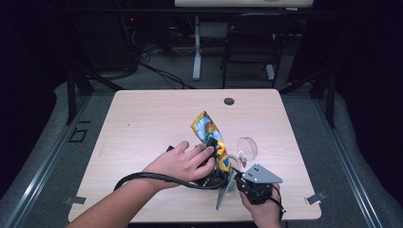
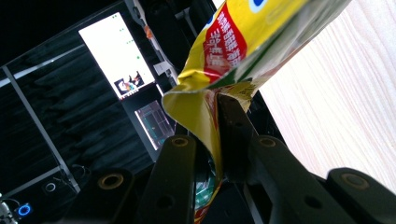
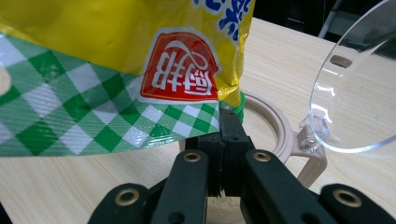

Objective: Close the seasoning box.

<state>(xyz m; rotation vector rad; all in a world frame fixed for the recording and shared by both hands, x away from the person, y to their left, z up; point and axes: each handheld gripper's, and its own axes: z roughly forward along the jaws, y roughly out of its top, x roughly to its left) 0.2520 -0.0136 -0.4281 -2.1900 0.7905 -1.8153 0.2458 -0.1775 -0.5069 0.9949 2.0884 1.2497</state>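
High view: crinkled glossy snack bag [image 1: 209, 133]

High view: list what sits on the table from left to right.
Left hand on its gripper → yellow snack bag → clear round lid → right gripper's grey plate.

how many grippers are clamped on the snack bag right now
2: the left gripper pinches the yellow snack bag at one edge, the right gripper its green-checked edge.
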